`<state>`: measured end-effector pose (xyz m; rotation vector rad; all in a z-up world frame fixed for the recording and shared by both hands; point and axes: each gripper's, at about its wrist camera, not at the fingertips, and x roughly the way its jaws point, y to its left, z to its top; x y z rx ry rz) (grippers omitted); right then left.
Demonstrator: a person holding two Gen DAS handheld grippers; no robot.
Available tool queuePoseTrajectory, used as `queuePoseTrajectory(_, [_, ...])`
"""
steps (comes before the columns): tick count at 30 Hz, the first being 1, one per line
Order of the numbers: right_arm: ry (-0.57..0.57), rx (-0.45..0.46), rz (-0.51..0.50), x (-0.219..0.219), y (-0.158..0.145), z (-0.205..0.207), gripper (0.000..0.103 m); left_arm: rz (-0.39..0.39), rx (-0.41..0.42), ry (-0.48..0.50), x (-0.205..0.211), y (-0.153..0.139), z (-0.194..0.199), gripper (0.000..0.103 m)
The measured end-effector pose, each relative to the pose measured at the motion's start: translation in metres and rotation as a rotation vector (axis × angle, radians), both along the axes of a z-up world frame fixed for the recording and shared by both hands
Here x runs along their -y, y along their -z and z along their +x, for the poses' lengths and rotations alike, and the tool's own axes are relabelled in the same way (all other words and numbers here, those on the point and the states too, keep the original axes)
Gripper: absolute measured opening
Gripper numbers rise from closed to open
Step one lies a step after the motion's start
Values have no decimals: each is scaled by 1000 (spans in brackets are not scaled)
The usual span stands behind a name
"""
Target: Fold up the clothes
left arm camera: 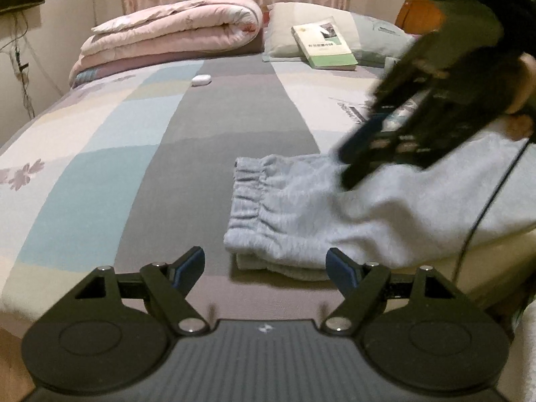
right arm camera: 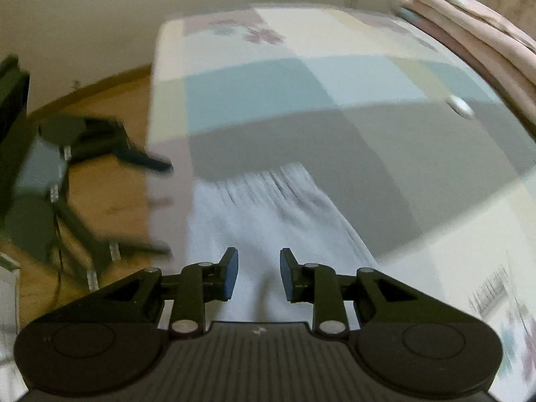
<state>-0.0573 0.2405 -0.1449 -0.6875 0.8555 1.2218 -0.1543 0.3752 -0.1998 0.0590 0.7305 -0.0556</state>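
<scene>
Folded grey pants [left arm camera: 301, 214] lie just ahead of both empty claws (left [left arm camera: 266, 269] wide open, right [right arm camera: 259, 274] half-open).

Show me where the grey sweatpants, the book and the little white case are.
grey sweatpants [left arm camera: 301, 207]: left wrist view, on the fabric just past the elastic waistband.
book [left arm camera: 323, 43]: left wrist view, on the middle of its cover.
little white case [left arm camera: 201, 79]: left wrist view, on its top.

Two low wrist views across the bed [left arm camera: 100, 154] — shared grey trousers [left arm camera: 301, 207].
</scene>
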Motion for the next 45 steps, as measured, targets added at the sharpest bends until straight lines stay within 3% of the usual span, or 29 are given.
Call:
queuePoseTrajectory(3, [78,-4,-51,47,6,-3,33,0,11,10,6,-4,12,80])
queuePoseTrajectory(9, [302,-33,-127,128,59,-5,33,19,-8,23,29,4,45,80])
queuePoseTrajectory(13, [374,-51,-89,172,63,-9,36,30,-26,51,48,9,64,80])
queuePoseTrajectory(18, [435,-73,-79,206,67,-10,36,-89,-38,118,54,9,85,80])
queuePoseTrajectory(22, [467,-95,-48,225,67,-9,36,-189,-124,115,47,25,119,80])
queuePoseTrajectory(24, [468,-96,-38,226,68,-9,37,-183,-167,70,40,35,138,80])
queuePoseTrajectory(31, [495,-130,-5,236,65,-7,37,-207,-106,17,25,20,159,80])
queuePoseTrajectory(38, [411,-65,59,208,24,9,37,-165,-27,77,39,-4,101,85])
queuePoseTrajectory(45, [243,22,131,118,-3,61,36,-129,-42,79,52,2,58,85])
